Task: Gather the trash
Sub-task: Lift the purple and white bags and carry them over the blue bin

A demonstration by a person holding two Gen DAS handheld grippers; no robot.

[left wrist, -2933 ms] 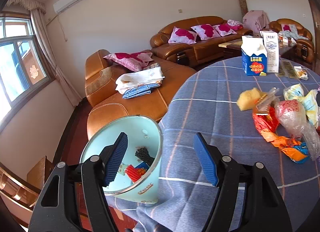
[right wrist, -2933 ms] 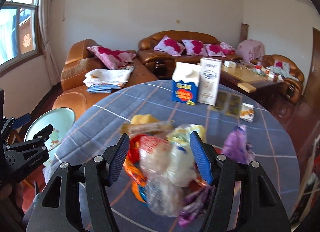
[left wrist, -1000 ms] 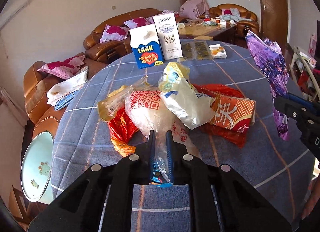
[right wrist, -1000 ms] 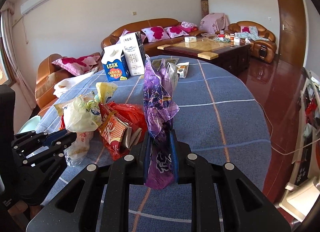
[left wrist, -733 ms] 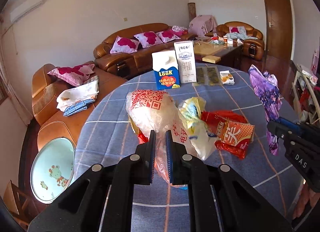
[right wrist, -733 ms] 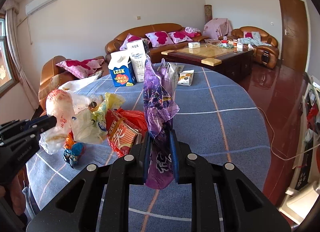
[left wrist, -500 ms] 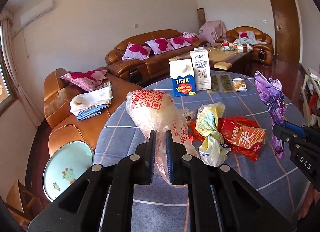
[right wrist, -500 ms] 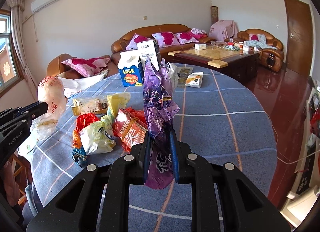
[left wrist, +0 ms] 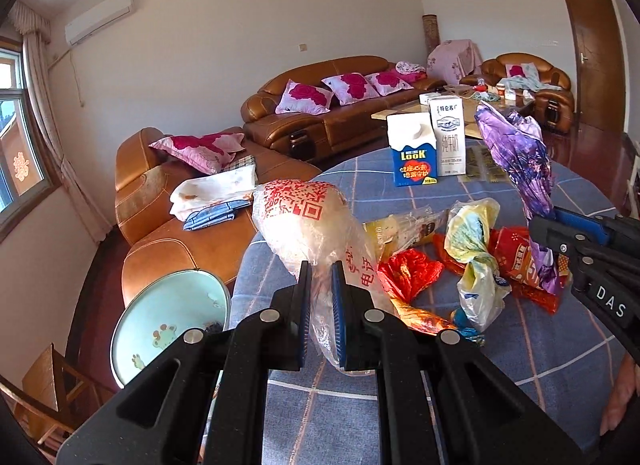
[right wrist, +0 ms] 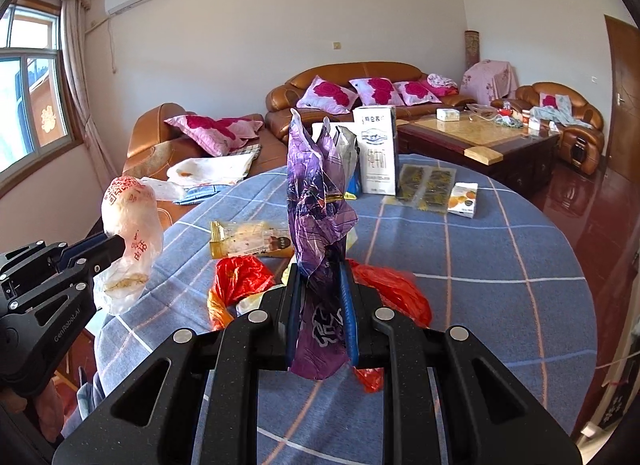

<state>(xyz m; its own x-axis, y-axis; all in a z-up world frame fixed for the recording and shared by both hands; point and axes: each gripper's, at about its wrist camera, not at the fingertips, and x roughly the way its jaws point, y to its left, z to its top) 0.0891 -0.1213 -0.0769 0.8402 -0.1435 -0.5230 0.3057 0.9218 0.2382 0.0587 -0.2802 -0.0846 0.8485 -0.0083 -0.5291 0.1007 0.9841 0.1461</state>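
Note:
My left gripper (left wrist: 320,277) is shut on a clear plastic bag with red print (left wrist: 308,221) and holds it above the table's left edge; the bag also shows in the right wrist view (right wrist: 130,217). My right gripper (right wrist: 320,281) is shut on a purple wrapper (right wrist: 318,201), held upright above the table; the wrapper also shows in the left wrist view (left wrist: 516,153). A pale blue trash bin (left wrist: 168,321) stands on the floor left of the table. Loose trash lies mid-table: a red bag (left wrist: 408,269), a yellow-white bag (left wrist: 476,249), a red snack packet (left wrist: 516,261), a yellow wrapper (right wrist: 248,245).
Two milk cartons (left wrist: 414,157) (right wrist: 376,149) stand at the table's far side beside flat sachets (right wrist: 428,181) and a small orange packet (right wrist: 464,195). The blue checked tablecloth (right wrist: 500,257) covers the round table. A leather sofa (left wrist: 168,209) is behind the bin.
My left gripper has lifted the printed bag off the trash pile and carried it left toward the bin side. My right gripper keeps holding the purple wrapper raised.

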